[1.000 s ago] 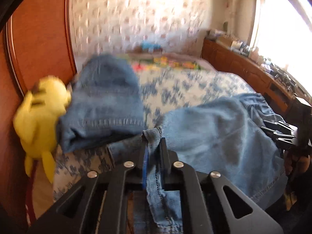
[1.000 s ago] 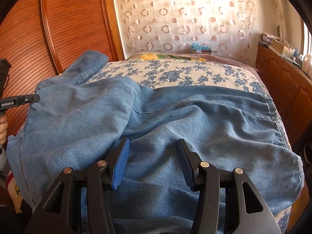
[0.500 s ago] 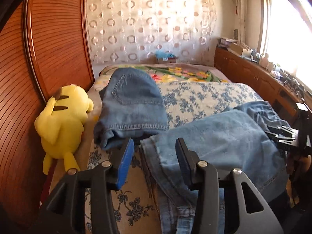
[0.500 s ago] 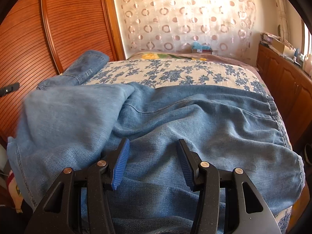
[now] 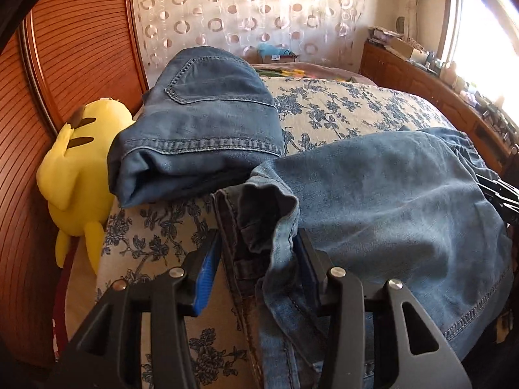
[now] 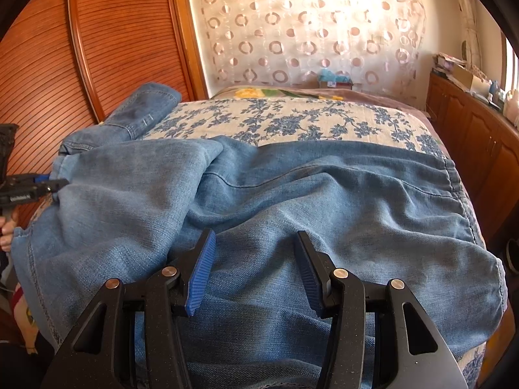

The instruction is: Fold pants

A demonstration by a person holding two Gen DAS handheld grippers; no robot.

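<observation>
The left hand-held gripper (image 5: 256,256), jaws just spread, straddles the pants (image 5: 389,201) hem at twelve o'clock, legs running toward three o'clock where the right hand-held gripper (image 6: 254,259) rests spread.

Sunlit bedroom with a floral-covered bed

Ribbed wooden wardrobe doors (image 6: 107,42) stand left, a circle-patterned sheer curtain (image 6: 308,29) glows behind the bed (image 6: 292,120), and low wooden cabinets (image 6: 480,136) line the bright window (image 5: 480,29) side.

tool (image 6: 253,272): black frame | blue ribbed pads (image 6: 199,275) | silver screws
</observation>
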